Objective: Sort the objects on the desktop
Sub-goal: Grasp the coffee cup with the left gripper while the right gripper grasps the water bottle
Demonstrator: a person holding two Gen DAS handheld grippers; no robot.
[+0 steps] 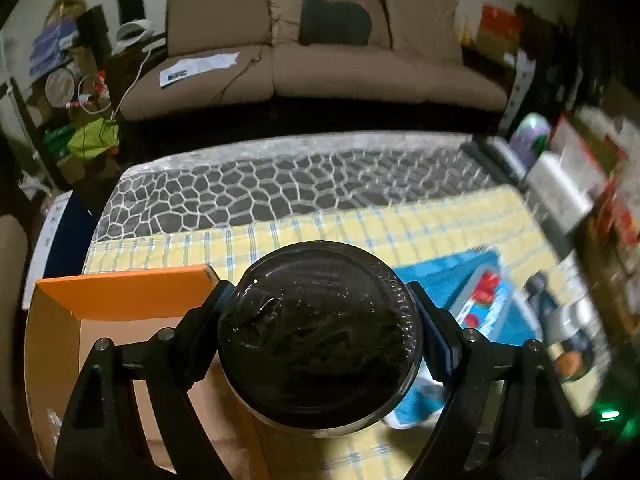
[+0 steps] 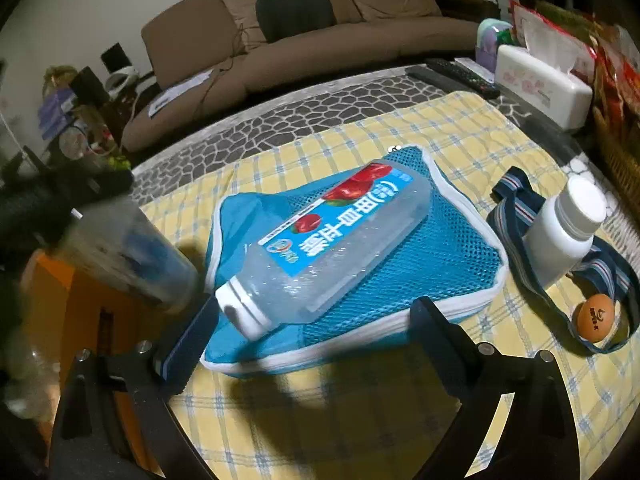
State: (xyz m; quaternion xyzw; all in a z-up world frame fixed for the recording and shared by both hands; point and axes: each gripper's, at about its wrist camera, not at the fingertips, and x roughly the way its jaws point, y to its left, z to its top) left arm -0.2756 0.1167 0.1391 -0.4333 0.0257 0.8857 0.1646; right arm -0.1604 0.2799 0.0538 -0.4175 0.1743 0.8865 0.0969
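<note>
Risk sits mostly on our left side: through the left wrist view we carry a lidded plastic cup [image 1: 320, 336], dark under its clear lid, clamped across its width by the left gripper [image 1: 320, 320], and it hangs over the edge of the orange cardboard box [image 1: 120, 320] that stands at the left of the table. We judge the thin cup wall could buckle or slide between the pads if we tilt the wrist further, and a drop now might catch the box flap rather than land inside. The lid film looks crumpled, so a spill seems possible. Turning to the right wrist view, our right gripper [image 2: 308, 320] stands wide apart and holds nothing; its fingers flank the capped end of the clear drink bottle [image 2: 320, 240], which lies on its side on the blue mesh pouch [image 2: 400, 264] over the yellow checked cloth [image 2: 360, 400]. We cannot tell whether a pad touches the cap. Closing there may roll the round bottle off the soft pouch or pinch the mesh with it. Well apart to the right stand the white pill bottle [image 2: 560, 232], a striped strap [image 2: 516, 188] and an orange ball [image 2: 595, 317].
</note>
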